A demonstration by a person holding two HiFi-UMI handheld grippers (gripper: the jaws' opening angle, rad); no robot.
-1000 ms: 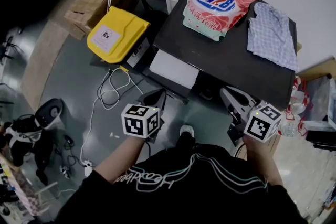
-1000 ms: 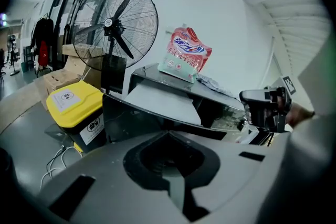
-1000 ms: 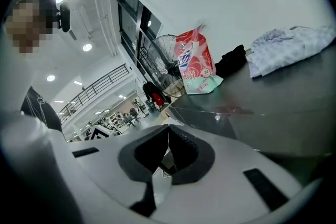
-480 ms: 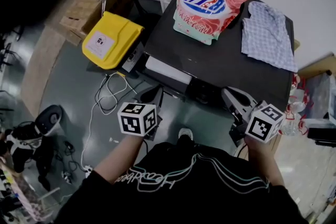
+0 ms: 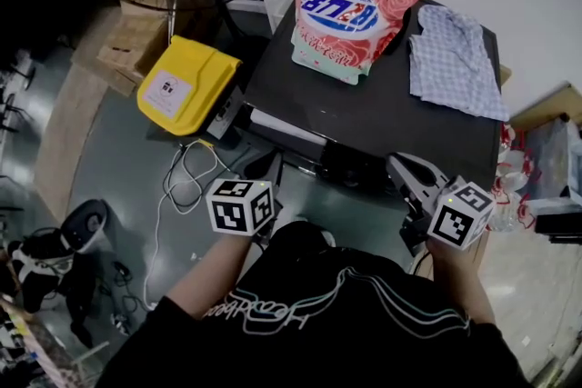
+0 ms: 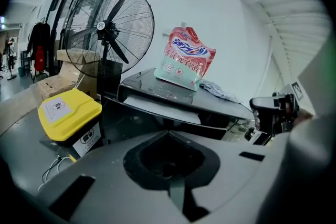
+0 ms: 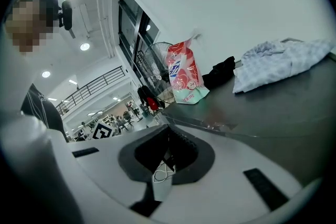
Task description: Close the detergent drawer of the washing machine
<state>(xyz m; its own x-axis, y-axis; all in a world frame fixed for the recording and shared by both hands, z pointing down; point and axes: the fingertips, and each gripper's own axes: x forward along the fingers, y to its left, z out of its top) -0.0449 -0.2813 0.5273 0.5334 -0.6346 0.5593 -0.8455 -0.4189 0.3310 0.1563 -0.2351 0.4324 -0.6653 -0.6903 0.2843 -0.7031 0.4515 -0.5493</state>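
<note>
The washing machine (image 5: 382,118) has a dark top; a pink detergent pouch (image 5: 350,9) and a checked cloth (image 5: 450,59) lie on it. Its white detergent drawer (image 5: 284,126) sticks a little way out of the front left, also shown as a pale strip in the left gripper view (image 6: 160,109). My left gripper (image 5: 270,164) is shut and empty, its tip just in front of the drawer; whether it touches, I cannot tell. My right gripper (image 5: 397,166) is shut and empty at the machine's front right edge. Both views along the jaws show them meeting: left gripper (image 6: 168,136), right gripper (image 7: 167,131).
A yellow-lidded bin (image 5: 186,84) stands left of the machine. A standing fan (image 6: 110,26) and cardboard boxes (image 5: 127,36) are behind it. White cables (image 5: 186,173) lie on the grey floor. Shelves with clutter (image 5: 550,186) stand at the right.
Less of the white drawer shows now than a second ago: it has slid into the machine. The left gripper has moved forward towards it. The right gripper has barely moved.
</note>
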